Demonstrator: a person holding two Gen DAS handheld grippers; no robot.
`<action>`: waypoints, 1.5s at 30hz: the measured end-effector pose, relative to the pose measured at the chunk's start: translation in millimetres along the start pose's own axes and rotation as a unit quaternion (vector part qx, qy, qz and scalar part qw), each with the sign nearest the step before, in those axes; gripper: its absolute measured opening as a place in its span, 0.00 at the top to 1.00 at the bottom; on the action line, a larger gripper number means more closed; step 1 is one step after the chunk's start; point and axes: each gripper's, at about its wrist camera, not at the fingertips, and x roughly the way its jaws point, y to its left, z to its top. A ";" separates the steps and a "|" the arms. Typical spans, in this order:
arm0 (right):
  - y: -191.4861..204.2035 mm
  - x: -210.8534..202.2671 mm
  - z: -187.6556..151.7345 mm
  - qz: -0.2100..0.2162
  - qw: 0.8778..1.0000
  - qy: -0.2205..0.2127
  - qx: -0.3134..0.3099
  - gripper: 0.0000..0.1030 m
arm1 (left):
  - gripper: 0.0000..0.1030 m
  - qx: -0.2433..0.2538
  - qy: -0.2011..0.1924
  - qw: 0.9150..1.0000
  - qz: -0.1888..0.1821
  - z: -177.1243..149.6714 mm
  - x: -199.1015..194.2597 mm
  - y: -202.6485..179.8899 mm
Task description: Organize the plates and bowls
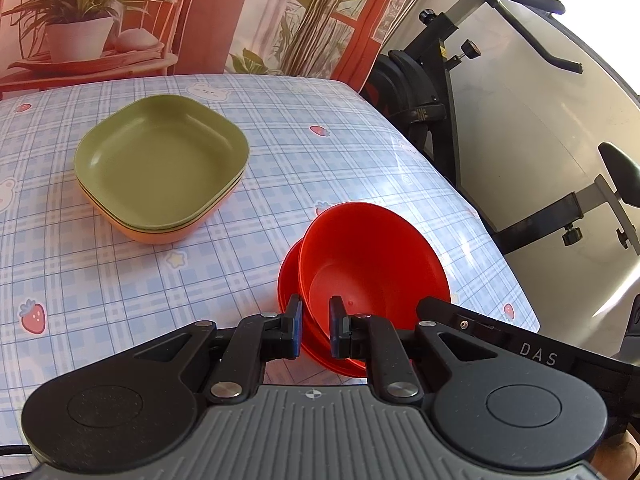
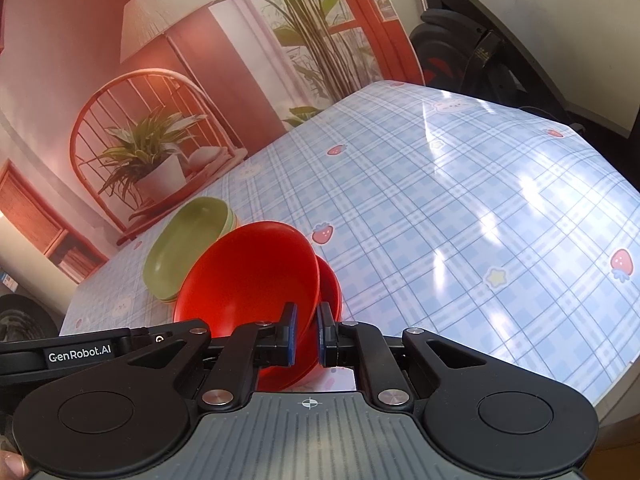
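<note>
Two red bowls (image 1: 372, 256) are seen near the right edge of the worktop (image 1: 328, 160), the upper one tilted inside the lower red bowl (image 1: 290, 280). The left tongs (image 1: 315, 330) are closed on a bowl rim at the near side; which bowl cannot be told. The right tongs (image 2: 307, 334) are likewise clamped on a red rim. Farther left, well apart, a stack of square plates (image 1: 160, 168) is found, green on top, orange at the bottom. An exercise bike (image 1: 440, 92) is seen beyond the worktop's right edge, and a printed backdrop (image 1: 240, 12) behind it.
</note>
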 end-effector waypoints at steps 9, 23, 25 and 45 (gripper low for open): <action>1.5 4.9 -0.2 0.000 1.000 0.009 0.000 0.91 | 0.86 -0.008 0.010 1.000 0.006 -1.8 3.5 1.7; -2.0 2.0 1.3 -0.004 1.000 -0.001 0.001 0.83 | 0.85 -0.009 0.010 1.000 0.016 -2.6 4.1 4.9; -4.6 -0.2 3.6 -0.005 1.000 -0.008 0.004 0.82 | 0.84 -0.009 0.010 1.000 0.018 -2.2 4.2 5.6; -16.9 20.8 2.1 -0.015 0.999 -0.004 0.029 0.82 | 0.74 -0.031 0.031 0.999 0.010 -5.5 21.1 13.2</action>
